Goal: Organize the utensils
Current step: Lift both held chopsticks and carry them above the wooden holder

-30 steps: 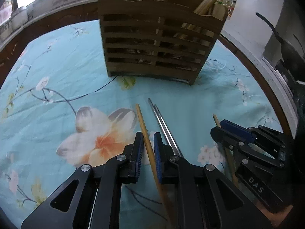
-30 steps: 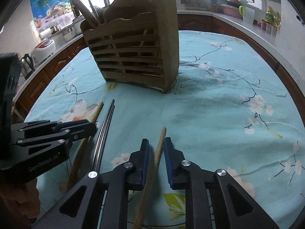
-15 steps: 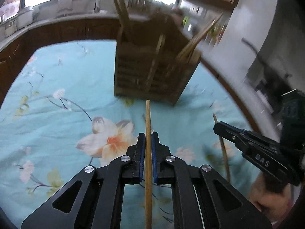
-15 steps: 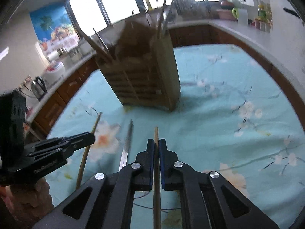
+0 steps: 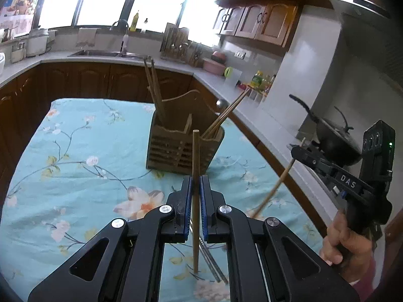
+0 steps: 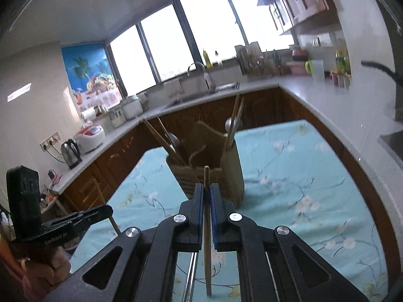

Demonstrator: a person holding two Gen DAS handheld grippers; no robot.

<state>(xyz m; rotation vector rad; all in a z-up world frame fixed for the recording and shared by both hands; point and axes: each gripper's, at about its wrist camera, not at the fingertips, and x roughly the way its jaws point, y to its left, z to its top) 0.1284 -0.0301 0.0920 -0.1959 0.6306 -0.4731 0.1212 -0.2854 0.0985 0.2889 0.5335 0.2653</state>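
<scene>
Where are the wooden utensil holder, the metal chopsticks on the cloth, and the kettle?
wooden utensil holder (image 5: pixel 176 151), left wrist view, on its slatted front wall.
metal chopsticks (image 5: pixel 214 268), left wrist view, on the shafts lying on the cloth.
kettle (image 6: pixel 71 153), right wrist view, on its steel body.

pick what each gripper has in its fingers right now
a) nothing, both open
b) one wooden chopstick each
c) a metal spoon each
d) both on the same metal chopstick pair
b: the left gripper is shut on a wooden chopstick, and the right gripper is shut on another wooden chopstick; the metal pair lies on the tablecloth.
</scene>
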